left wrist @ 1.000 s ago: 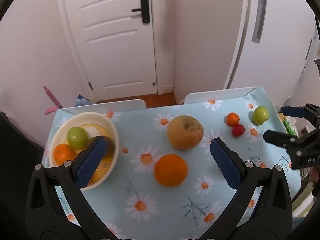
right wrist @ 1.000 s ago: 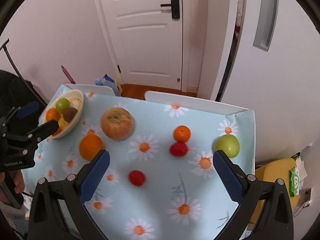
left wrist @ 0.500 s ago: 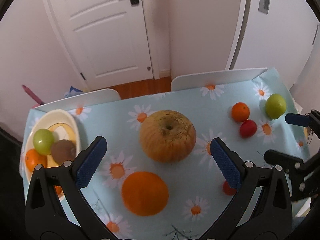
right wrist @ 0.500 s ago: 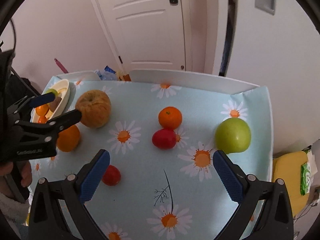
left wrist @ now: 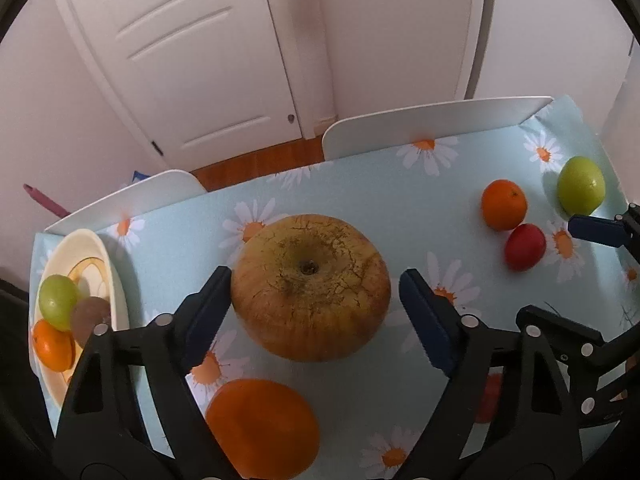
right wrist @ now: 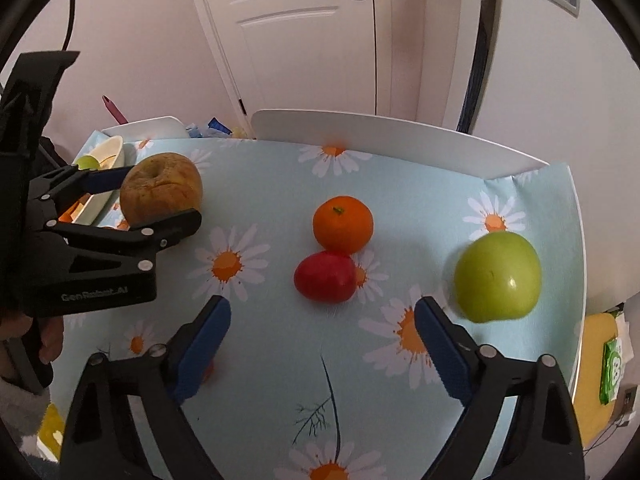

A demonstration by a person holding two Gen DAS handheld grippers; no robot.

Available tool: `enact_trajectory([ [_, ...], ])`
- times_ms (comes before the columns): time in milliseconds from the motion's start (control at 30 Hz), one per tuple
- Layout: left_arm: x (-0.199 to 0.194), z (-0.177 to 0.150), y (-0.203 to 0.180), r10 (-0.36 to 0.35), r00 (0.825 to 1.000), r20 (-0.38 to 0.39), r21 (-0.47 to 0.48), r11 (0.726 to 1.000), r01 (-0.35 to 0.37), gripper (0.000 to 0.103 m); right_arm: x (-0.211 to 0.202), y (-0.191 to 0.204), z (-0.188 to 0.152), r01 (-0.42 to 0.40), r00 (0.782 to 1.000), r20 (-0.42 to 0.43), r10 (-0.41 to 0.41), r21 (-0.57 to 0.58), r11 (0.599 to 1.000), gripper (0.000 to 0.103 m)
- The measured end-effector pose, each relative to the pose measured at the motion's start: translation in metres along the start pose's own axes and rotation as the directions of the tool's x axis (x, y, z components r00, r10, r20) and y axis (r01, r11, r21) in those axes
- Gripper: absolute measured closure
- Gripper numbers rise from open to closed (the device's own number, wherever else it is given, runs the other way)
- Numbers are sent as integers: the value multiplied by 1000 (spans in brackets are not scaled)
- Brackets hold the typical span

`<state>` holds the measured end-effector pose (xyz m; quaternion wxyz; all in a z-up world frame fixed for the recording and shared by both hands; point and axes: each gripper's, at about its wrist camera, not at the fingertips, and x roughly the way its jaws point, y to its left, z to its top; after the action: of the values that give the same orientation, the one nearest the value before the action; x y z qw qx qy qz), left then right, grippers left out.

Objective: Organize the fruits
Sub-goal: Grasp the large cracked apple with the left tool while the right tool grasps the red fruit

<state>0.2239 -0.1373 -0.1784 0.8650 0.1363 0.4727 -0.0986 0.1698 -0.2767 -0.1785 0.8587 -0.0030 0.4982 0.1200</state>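
Note:
My left gripper [left wrist: 316,312] is open, its jaws on either side of a large brown-yellow wrinkled fruit [left wrist: 311,287], also in the right wrist view [right wrist: 161,188]. A big orange [left wrist: 262,426] lies just before it. A cream bowl [left wrist: 86,256] at the left holds a green fruit [left wrist: 57,295], a brown kiwi [left wrist: 90,316] and a small orange [left wrist: 52,345]. My right gripper [right wrist: 322,334] is open and empty, close to a red fruit [right wrist: 325,276], a mandarin [right wrist: 343,223] and a green apple [right wrist: 497,276].
The table has a light blue daisy cloth [right wrist: 280,380]. Two white chair backs [left wrist: 432,124] stand at its far edge, with a white door [left wrist: 192,48] behind. A small red fruit [right wrist: 208,370] lies partly hidden behind my right gripper's left finger. A yellow stool [right wrist: 596,356] stands off the right edge.
Both grippers have moved forward and down. My left gripper's open jaws now flank the large wrinkled fruit. My right gripper has come nearer to the red fruit and the mandarin.

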Motion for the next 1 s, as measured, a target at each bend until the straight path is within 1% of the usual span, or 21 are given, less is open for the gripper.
enact_trajectory([
  [100, 3, 0, 0, 4, 1000, 1, -4, 1000, -4, 16, 4, -1, 2, 4, 1000, 5, -4, -1, 1000, 14],
  [167, 4, 0, -1, 20, 1000, -1, 0, 1000, -20, 22, 8, -1, 3, -1, 1000, -1, 1, -3, 1000, 24],
  [200, 4, -1, 0, 26, 1000, -2, 0, 1000, -26, 22, 10, -1, 4, 0, 1000, -5, 0, -5, 1000, 26],
  [333, 4, -1, 1, 21, 1000, 3, -5, 1000, -21, 22, 16, 1, 6, 6, 1000, -5, -6, -13, 1000, 28],
  [400, 4, -1, -1, 25, 1000, 5, -2, 1000, -25, 22, 19, 1, 7, 7, 1000, -3, -7, -15, 1000, 31],
  [467, 4, -2, 1, 24, 1000, 6, -4, 1000, -24, 22, 21, 2, 8, 6, 1000, -5, -6, -19, 1000, 39],
  [800, 3, -4, 0, 27, 1000, 10, -19, 999, -27, 23, 26, 4, 13, 26, 1000, 7, -25, -34, 999, 55],
  [833, 2, -5, 0, 27, 1000, 10, -19, 999, -27, 23, 26, 3, 13, 27, 1000, 8, -27, -33, 999, 57],
  [933, 1, -6, -1, 24, 1000, 12, -26, 999, -23, 23, 25, 3, 13, 28, 1000, 10, -27, -35, 999, 70],
  [1000, -1, -7, -1, 22, 1000, 17, -30, 999, -21, 23, 24, 3, 13, 23, 1000, 10, -23, -37, 999, 70],
])
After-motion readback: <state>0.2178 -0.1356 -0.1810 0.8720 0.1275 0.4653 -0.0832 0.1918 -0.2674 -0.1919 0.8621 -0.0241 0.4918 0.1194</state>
